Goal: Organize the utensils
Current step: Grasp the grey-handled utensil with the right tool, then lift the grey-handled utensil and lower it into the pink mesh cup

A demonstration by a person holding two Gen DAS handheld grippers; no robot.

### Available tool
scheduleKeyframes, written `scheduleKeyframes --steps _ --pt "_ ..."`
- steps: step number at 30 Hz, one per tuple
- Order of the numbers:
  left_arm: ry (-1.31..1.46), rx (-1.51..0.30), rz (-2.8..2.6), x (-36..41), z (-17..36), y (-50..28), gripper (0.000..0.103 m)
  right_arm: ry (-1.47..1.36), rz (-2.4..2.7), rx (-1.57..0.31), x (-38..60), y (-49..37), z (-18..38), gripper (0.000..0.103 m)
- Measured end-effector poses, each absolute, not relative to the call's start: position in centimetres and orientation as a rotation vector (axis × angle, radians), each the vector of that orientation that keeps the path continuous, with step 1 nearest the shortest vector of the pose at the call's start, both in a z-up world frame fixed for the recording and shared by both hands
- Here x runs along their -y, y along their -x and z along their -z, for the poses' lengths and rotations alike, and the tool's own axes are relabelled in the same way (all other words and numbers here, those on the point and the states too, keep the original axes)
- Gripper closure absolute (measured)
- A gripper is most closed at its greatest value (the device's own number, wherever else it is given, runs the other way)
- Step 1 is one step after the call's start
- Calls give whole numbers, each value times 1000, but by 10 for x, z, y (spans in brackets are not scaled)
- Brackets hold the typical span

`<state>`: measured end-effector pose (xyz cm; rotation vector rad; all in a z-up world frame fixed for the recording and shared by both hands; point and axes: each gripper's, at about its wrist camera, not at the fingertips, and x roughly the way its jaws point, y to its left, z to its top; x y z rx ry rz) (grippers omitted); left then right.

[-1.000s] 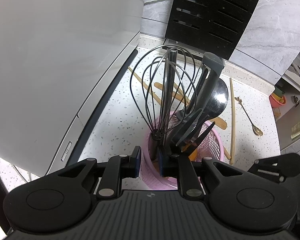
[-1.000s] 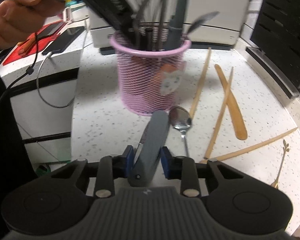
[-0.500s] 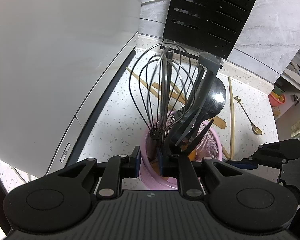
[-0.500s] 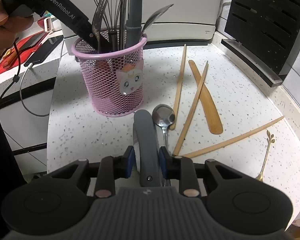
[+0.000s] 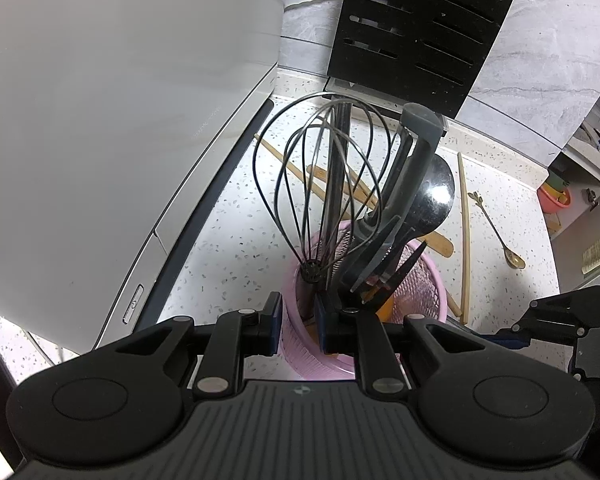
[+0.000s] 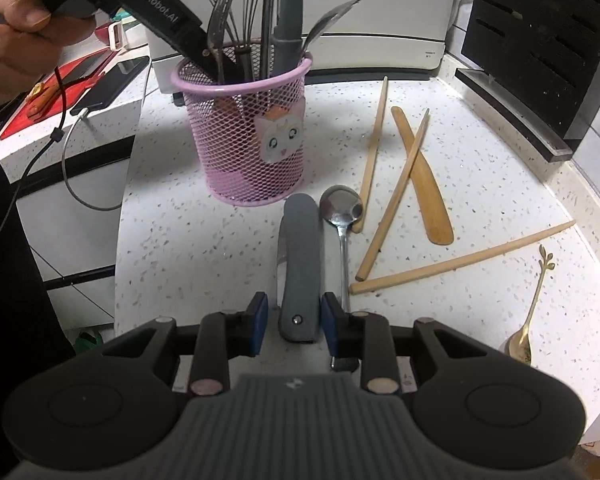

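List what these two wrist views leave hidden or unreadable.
- Pink mesh holder, left wrist view: its inside bottom, hidden by the whisk and other utensils.
- Grey-handled tool, right wrist view: its working end, hidden under the right gripper, whose jaws are opening around it.
- Gold spoon: bowl blurred at the edge.

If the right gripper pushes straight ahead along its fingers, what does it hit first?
Likely the grey-handled utensil lying between the opening jaws of the right gripper; beyond its tip stands the pink mesh holder. Depth is uncertain.
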<state>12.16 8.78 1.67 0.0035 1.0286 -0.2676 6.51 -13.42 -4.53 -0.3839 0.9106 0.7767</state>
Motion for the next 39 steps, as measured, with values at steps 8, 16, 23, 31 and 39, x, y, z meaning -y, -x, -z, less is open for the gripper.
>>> scheduleKeyframes --steps 8,16,23,31,39 --pt "-2 -1028 269 -88 -16 -122 83 397 -753 -887 136 -62 46 82" --pt "-5 -1029 268 -90 -16 -122 83 388 -742 -865 136 -63 32 83" --pt "-5 -1029 264 -90 -16 -123 83 355 -701 -810 145 -66 7 83" --pt "-6 -1029 264 -90 -16 -123 83 353 -696 -769 151 -64 -12 83" --pt "-9 -1029 268 -90 -14 -121 83 325 -718 -694 155 -56 -46 83"
